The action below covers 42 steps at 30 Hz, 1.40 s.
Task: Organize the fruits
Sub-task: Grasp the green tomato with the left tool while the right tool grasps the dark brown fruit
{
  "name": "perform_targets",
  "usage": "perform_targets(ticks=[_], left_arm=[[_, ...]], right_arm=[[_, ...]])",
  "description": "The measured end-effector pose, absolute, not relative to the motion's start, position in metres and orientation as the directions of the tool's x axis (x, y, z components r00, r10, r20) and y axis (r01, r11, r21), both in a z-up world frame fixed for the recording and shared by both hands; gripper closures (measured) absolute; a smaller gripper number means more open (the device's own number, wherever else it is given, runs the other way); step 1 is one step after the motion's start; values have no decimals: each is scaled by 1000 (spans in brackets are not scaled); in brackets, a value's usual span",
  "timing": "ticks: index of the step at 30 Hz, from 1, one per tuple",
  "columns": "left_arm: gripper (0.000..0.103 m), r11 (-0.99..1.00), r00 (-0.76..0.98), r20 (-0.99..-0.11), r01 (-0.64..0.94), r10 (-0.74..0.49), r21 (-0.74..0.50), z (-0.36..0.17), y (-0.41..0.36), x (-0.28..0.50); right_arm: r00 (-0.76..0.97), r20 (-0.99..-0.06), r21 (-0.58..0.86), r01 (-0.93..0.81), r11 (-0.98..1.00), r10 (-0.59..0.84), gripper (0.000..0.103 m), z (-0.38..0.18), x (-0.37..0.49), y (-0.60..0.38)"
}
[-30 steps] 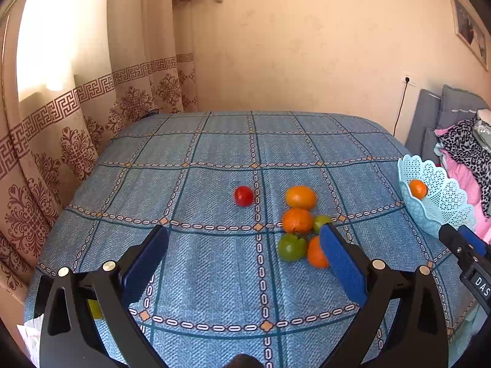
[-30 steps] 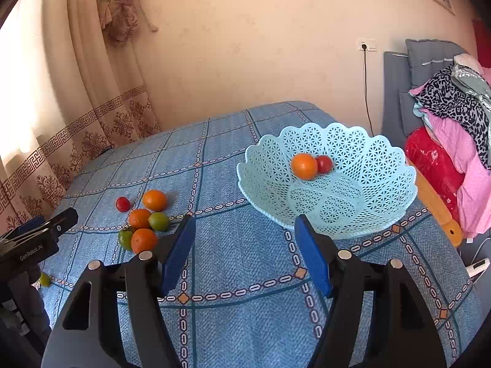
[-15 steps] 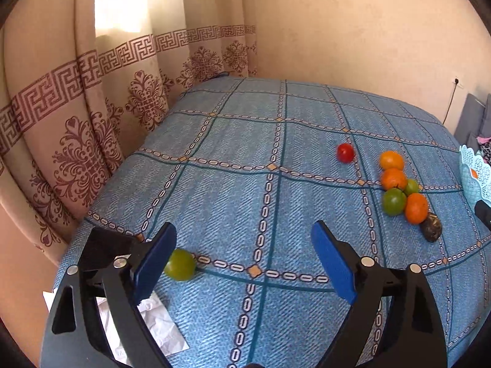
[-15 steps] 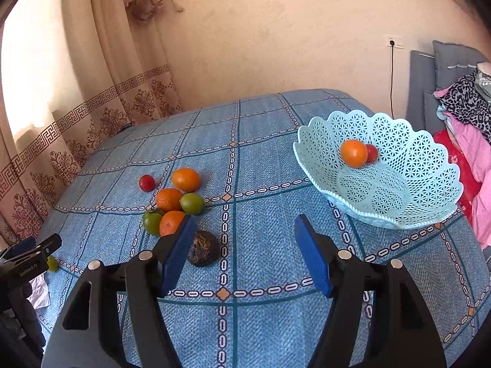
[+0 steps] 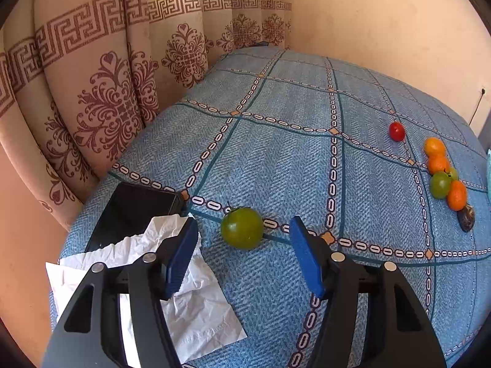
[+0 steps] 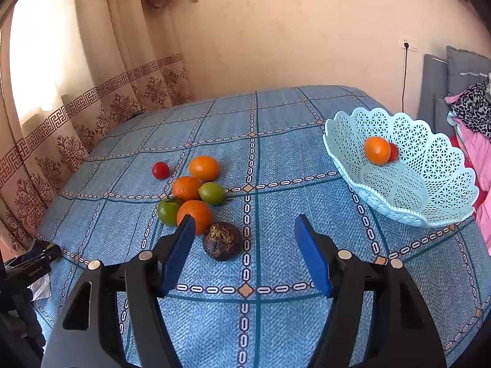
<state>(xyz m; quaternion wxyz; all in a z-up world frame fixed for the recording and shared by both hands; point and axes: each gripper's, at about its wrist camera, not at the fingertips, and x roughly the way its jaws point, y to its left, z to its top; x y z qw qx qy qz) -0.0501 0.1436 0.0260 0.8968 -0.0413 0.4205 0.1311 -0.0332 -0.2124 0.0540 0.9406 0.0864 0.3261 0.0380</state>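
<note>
A lone green fruit (image 5: pixel 242 228) lies on the blue cloth just ahead of my open, empty left gripper (image 5: pixel 244 251), between its fingertips' line. A cluster of oranges and green fruits (image 6: pixel 191 194) with a red tomato (image 6: pixel 160 170) and a dark purple fruit (image 6: pixel 223 241) lies mid-table; it also shows in the left wrist view (image 5: pixel 443 178). My right gripper (image 6: pixel 245 250) is open and empty, with the dark fruit just ahead between its fingers. A light blue lattice basket (image 6: pixel 435 190) at the right holds an orange (image 6: pixel 376 150) and a red tomato (image 6: pixel 393 152).
A crumpled white tissue (image 5: pixel 196 306) and a black phone (image 5: pixel 132 211) lie at the table's left corner under my left gripper. Patterned curtains (image 5: pixel 101 98) hang close on the left. Clothes (image 6: pixel 472 122) pile beyond the basket. The left gripper shows at the right view's left edge (image 6: pixel 29 263).
My left gripper swung left and down to the lone green fruit, which now sits just before its fingers. My right gripper moved left and closer to the cluster; the dark fruit came between its fingers.
</note>
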Motion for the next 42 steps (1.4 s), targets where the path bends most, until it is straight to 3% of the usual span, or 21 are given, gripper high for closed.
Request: perform_targets(ticks=[8, 32, 42], left_arm=[[74, 956, 599, -781, -292, 180, -4, 19, 151, -44], [74, 987, 671, -736, -156, 87, -26, 43, 112, -42], [74, 991, 677, -732, -134, 76, -21, 44, 108, -44]], right_arm=[[774, -621, 194, 0, 981, 123, 34, 50, -32, -217], [670, -704, 205, -125, 971, 235, 35, 16, -1, -189], [643, -727, 209, -129, 969, 243, 62, 8, 16, -184]])
